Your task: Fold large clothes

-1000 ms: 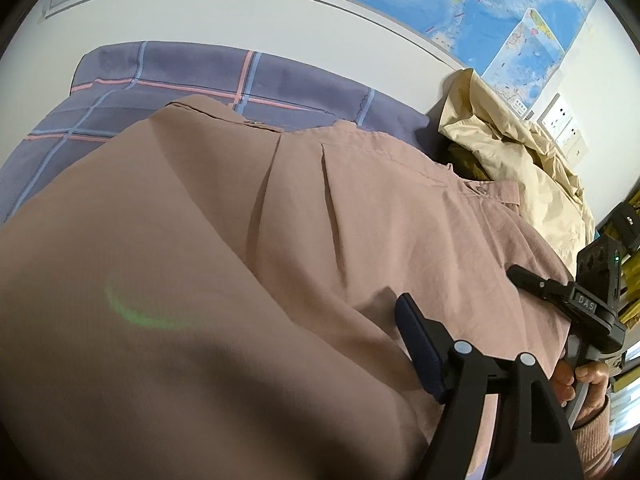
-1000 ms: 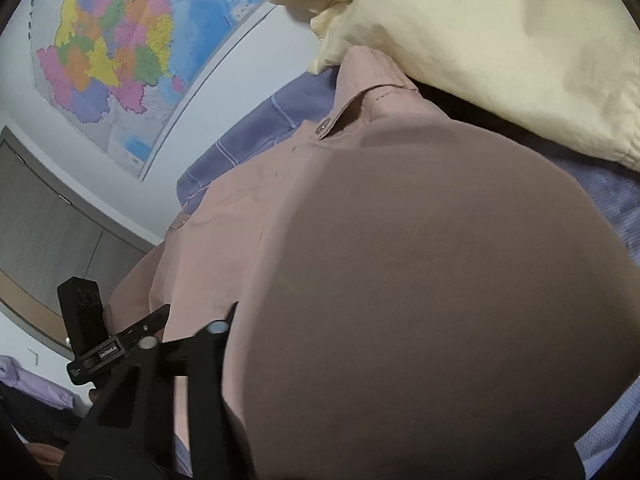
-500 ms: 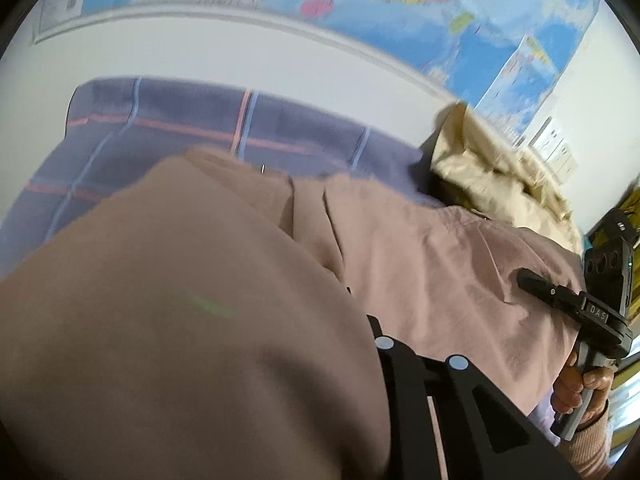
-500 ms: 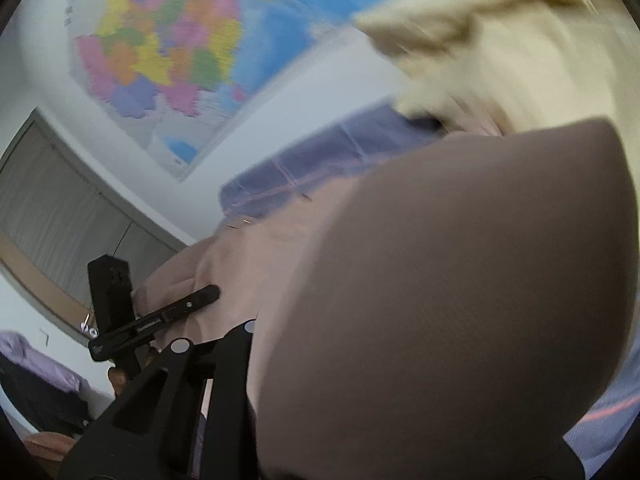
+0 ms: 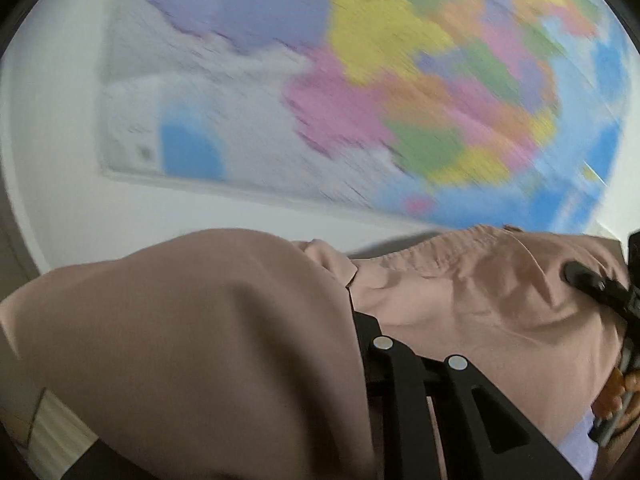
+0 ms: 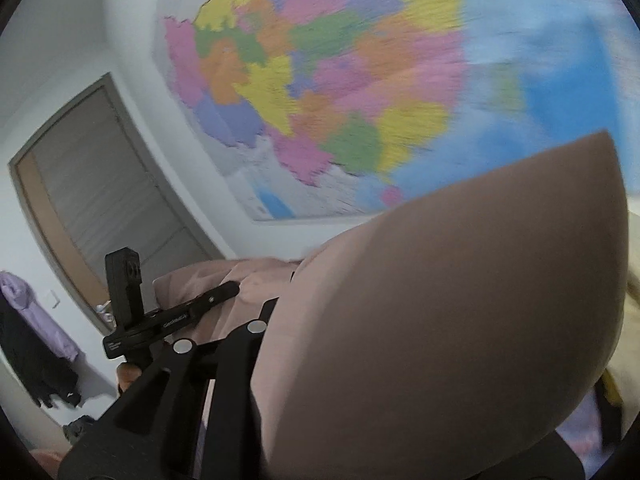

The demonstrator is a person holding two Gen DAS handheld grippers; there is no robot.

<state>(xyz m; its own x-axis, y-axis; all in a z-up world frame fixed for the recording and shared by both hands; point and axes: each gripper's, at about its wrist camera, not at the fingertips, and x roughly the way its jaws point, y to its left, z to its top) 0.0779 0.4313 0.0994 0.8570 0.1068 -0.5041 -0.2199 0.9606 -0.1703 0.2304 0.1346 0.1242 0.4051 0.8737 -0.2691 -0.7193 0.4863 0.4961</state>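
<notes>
Pink cloth of the garment [image 5: 192, 340] billows over each camera, hiding the fingertips of both grippers. Left gripper [image 5: 360, 320] and right gripper [image 6: 276, 304] have just been closing and each is clamped on the garment's fabric, held up before the blurred wall map [image 6: 340, 80]. Its lower part is cut off.

A: Is the map [image 5: 400, 92] sharp?
B: No, it is blurred in both views. The cloth [image 5: 192, 340] hides the fingertips of both grippers.
A: And the right edge?
B: It cuts off a hand [image 5: 618, 396].
</notes>
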